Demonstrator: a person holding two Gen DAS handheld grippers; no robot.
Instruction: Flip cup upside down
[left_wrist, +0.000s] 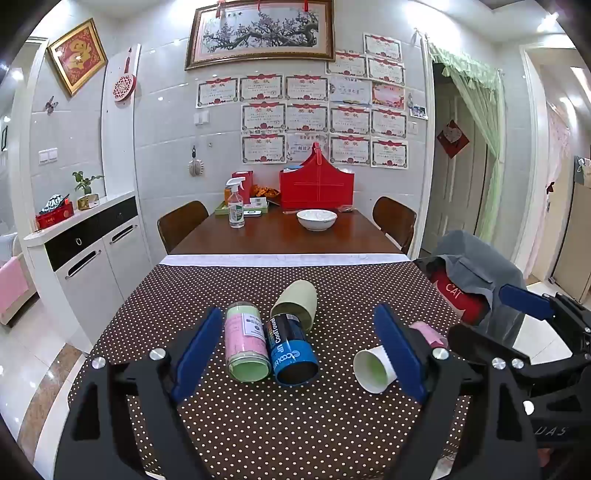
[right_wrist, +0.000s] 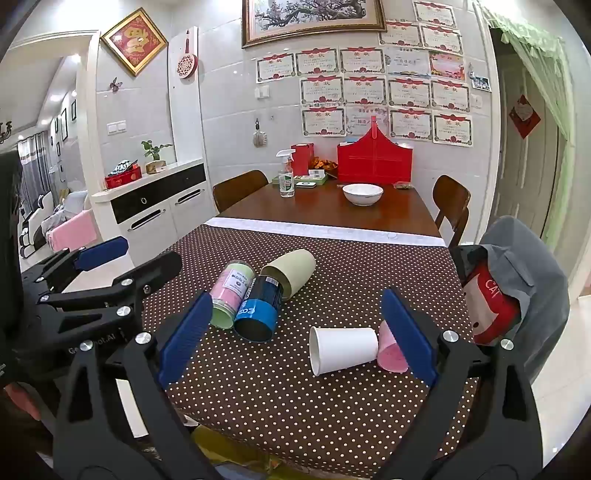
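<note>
Cups lie on their sides on the polka-dot tabletop (right_wrist: 332, 424): a white paper cup (right_wrist: 343, 350) touching a pink cup (right_wrist: 391, 353), a blue can-style cup (right_wrist: 258, 310), a pink-green cup (right_wrist: 229, 295) and a beige cup (right_wrist: 291, 271). Left tool (left_wrist: 303, 354) and right tool (right_wrist: 299, 339) are both wide open and empty, hovering near the cups. Open jaws likely prepare a side grasp for upending.

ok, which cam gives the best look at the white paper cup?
Right wrist. The white paper cup lies on its side fully in view, rim to base, between the open right tool's fingers. In the left wrist view the same cup shows mostly its mouth, its base hidden behind the left tool's finger.
</note>
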